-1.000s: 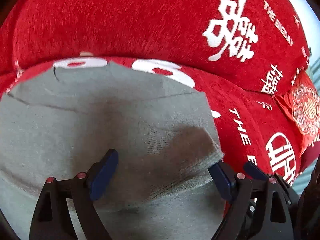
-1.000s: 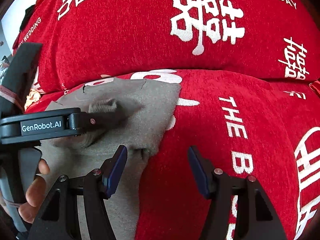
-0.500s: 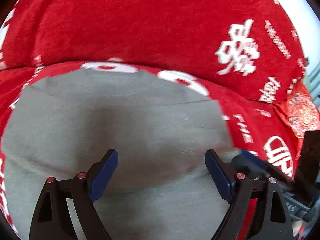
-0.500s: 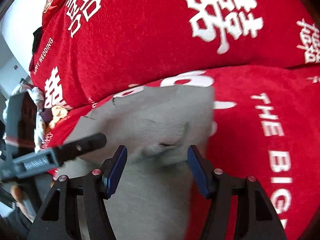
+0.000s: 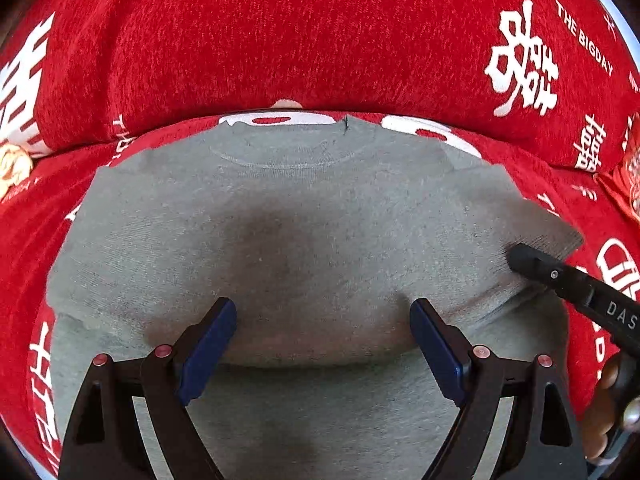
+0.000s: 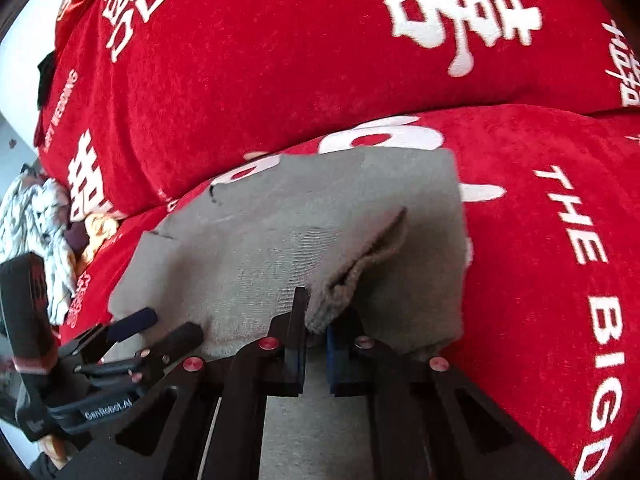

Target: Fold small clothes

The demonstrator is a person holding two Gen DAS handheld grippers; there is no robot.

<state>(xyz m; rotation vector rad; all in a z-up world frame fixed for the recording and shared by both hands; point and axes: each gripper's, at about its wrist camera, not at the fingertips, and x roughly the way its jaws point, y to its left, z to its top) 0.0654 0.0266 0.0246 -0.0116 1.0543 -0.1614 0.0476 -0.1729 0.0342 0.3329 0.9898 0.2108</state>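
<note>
Our left gripper (image 5: 323, 340) sits at bottom centre of the left wrist view, jaws spread wide, blue pads (image 5: 208, 350) facing each other with a clear gap, nothing between them. In the right wrist view it shows at lower left (image 6: 156, 326), fingers parted and pointing toward the upper right. Our right gripper (image 6: 316, 336) is at bottom centre of its own view, jaws nearly together, pinching a bunched bit of grey cloth (image 6: 340, 280) between the pads. In the left wrist view its black finger (image 5: 532, 262) enters from the right edge, tip resting on the cloth. A hand (image 5: 604, 412) is partly visible at lower right there.
</note>
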